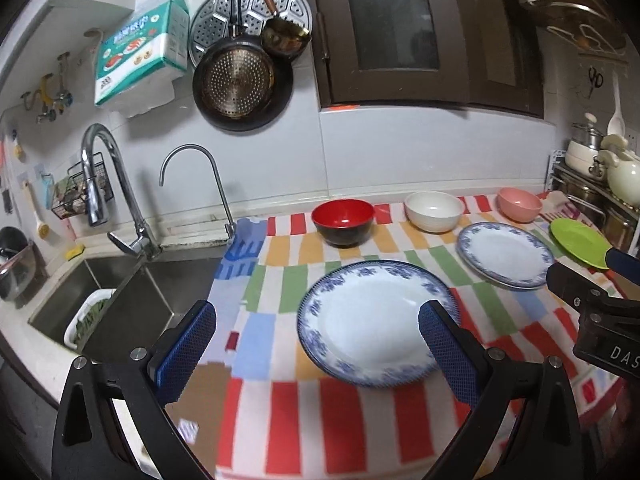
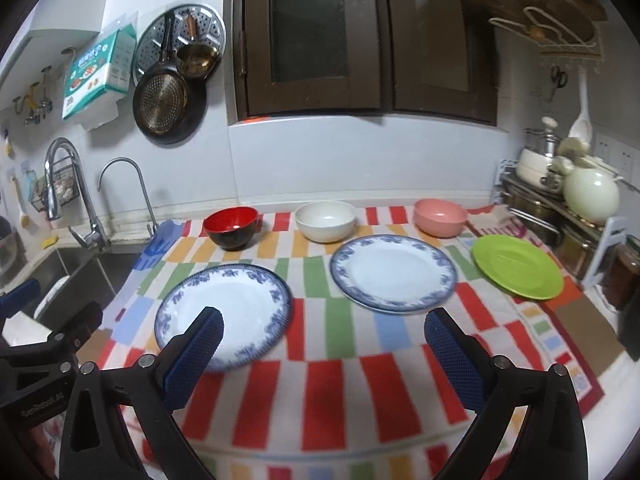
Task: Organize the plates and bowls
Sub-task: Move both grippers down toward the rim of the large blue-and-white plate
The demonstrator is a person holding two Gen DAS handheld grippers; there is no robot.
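On a striped, checked cloth [image 2: 320, 380] lie a blue-patterned plate [image 1: 372, 320] [image 2: 224, 312], a second blue-rimmed plate [image 1: 504, 254] [image 2: 394, 272] and a green plate [image 1: 580, 242] [image 2: 516, 266]. Behind them stand a red-and-black bowl [image 1: 343, 222] [image 2: 232, 226], a white bowl [image 1: 434, 210] [image 2: 326, 220] and a pink bowl [image 1: 519, 203] [image 2: 439, 216]. My left gripper [image 1: 318, 338] is open and empty, hovering over the near plate. My right gripper [image 2: 324, 344] is open and empty above the cloth, between the two blue plates.
A steel sink [image 1: 120, 304] with two faucets [image 1: 100, 184] lies left of the cloth. Pans [image 1: 240, 84] hang on the wall. A rack with pots and a pale kettle [image 2: 588, 192] stands at the right. A dark window [image 2: 340, 40] is behind.
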